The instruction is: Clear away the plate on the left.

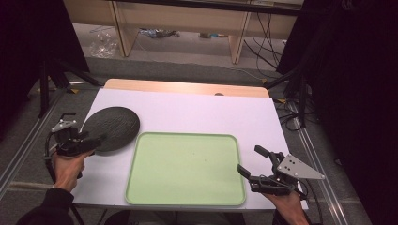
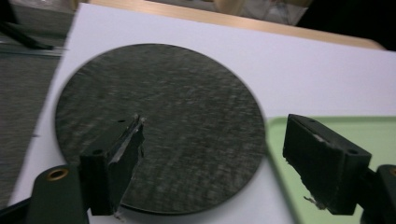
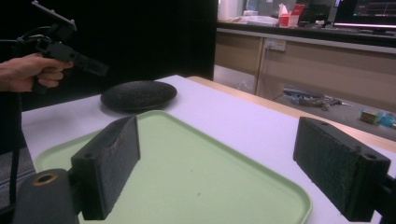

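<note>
A dark round textured plate (image 1: 112, 125) lies on the white table's left side, just left of a pale green tray (image 1: 185, 168). My left gripper (image 1: 96, 139) hovers at the plate's near-left edge. In the left gripper view the jaws stand wide apart over the plate (image 2: 187, 107), and this gripper (image 2: 219, 158) holds nothing. My right gripper (image 1: 253, 161) sits open at the tray's right edge, above the table's front right corner. In the right gripper view its jaws frame the bare tray (image 3: 196, 172), with the plate (image 3: 138, 95) and the left gripper (image 3: 91, 65) beyond.
The white table top (image 1: 202, 110) has a wooden strip along its far edge. Beyond it stand wooden desk legs (image 1: 237, 40) and floor cables (image 1: 263, 44). Black stands flank the table at left (image 1: 47, 79) and right (image 1: 300, 89).
</note>
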{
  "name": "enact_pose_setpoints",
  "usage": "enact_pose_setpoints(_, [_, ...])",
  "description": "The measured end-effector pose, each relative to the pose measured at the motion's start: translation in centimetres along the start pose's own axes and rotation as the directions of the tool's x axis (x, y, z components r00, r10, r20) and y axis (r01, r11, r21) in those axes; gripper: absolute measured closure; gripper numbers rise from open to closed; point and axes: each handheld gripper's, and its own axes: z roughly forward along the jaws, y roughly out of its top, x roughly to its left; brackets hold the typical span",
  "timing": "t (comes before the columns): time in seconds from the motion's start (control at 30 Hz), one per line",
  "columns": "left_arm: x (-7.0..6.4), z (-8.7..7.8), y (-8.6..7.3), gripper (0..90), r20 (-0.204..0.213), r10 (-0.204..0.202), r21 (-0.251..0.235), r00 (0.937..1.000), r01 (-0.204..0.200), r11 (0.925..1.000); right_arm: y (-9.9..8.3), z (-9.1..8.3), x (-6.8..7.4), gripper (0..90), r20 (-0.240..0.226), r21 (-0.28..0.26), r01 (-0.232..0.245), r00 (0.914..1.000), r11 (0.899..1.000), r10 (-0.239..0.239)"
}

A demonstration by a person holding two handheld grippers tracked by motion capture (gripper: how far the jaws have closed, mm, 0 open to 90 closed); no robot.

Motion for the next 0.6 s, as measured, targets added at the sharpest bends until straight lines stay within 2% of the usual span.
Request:
enact_pose_setpoints(0.03, [0.0,0.0,0.0,19.9,0.000,0.000,0.000,1.0000,0.000,1.0000,0.0,0.0,0.0,15.5,0.000,0.000,0.000,1.0000,1.000,0.000])
enact_pose_setpoints(0.07, [0.3,0.4,0.2,19.9,-0.002,-0.009,0.005,1.0000,0.009,0.9999,0.0,0.1,0.0,15.5,-0.023,0.020,-0.006,0.9997,1.000,0.007])
enact_pose_setpoints(0.1, [0.8,0.9,0.4,19.9,-0.011,-0.040,0.004,0.9991,0.040,0.9992,0.0,0.0,0.0,15.5,-0.022,0.019,-0.006,0.9997,1.000,0.006])
enact_pose_setpoints(0.17, [1.2,1.4,0.7,20.0,-0.041,-0.047,0.027,0.9981,0.048,0.9985,0.0,0.0,0.1,15.5,-0.014,0.011,-0.013,0.9998,1.000,0.013])
enact_pose_setpoints(0.2, [1.5,1.7,0.8,20.9,-0.070,-0.057,0.042,0.9959,0.060,0.9973,0.0,0.0,0.1,15.5,-0.007,0.009,-0.006,1.0000,1.000,0.006])
enact_pose_setpoints(0.23, [1.5,1.7,0.8,21.6,-0.070,-0.057,0.042,0.9959,0.060,0.9973,0.0,0.0,0.1,15.5,-0.007,0.009,-0.006,1.0000,1.000,0.006])
enact_pose_setpoints(0.27, [2.0,2.1,1.1,21.6,-0.103,-0.093,0.056,0.9903,0.099,0.9935,0.0,-0.1,0.1,15.5,-0.017,0.020,-0.012,0.9998,1.000,0.013])
enact_pose_setpoints(0.3, [2.4,2.2,1.2,21.9,-0.110,-0.091,0.062,0.9898,0.099,0.9932,0.0,-0.1,0.1,15.5,-0.009,0.014,-0.007,0.9999,1.000,0.007])
enact_pose_setpoints(0.33, [2.8,2.4,1.4,22.1,-0.127,-0.106,0.068,0.9862,0.116,0.9910,0.0,-0.1,0.0,15.5,-0.022,0.023,-0.014,0.9996,1.000,0.015])
enact_pose_setpoints(0.37, [2.8,2.4,1.4,22.2,-0.127,-0.106,0.068,0.9862,0.116,0.9910,0.0,-0.1,0.0,15.5,-0.022,0.023,-0.014,0.9996,1.000,0.015])
enact_pose_setpoints(0.43, [3.8,2.8,1.6,23.3,-0.162,-0.135,0.081,0.9776,0.149,0.9855,-0.1,0.0,0.0,15.6,-0.016,0.024,-0.013,0.9998,1.000,0.013])
enact_pose_setpoints(0.47, [4.7,3.4,1.7,24.5,-0.158,-0.167,0.068,0.9732,0.180,0.9814,-0.1,0.1,-0.1,15.6,-0.010,0.012,0.006,0.9999,1.000,-0.006])
enact_pose_setpoints(0.5, [5.0,3.6,1.9,24.6,-0.162,-0.181,0.072,0.9700,0.194,0.9783,-0.1,0.1,0.1,15.6,-0.026,0.023,-0.013,0.9996,1.000,0.014])
enact_pose_setpoints(0.57, [5.6,4.0,2.1,24.6,-0.172,-0.179,0.076,0.9687,0.194,0.9780,-0.1,0.1,0.1,15.6,-0.013,0.021,0.013,0.9998,1.000,-0.013])
enact_pose_setpoints(0.6, [5.9,4.1,2.2,24.6,-0.173,-0.167,0.079,0.9707,0.183,0.9799,-0.1,0.1,0.1,15.6,-0.011,0.015,0.010,0.9999,1.000,-0.010])
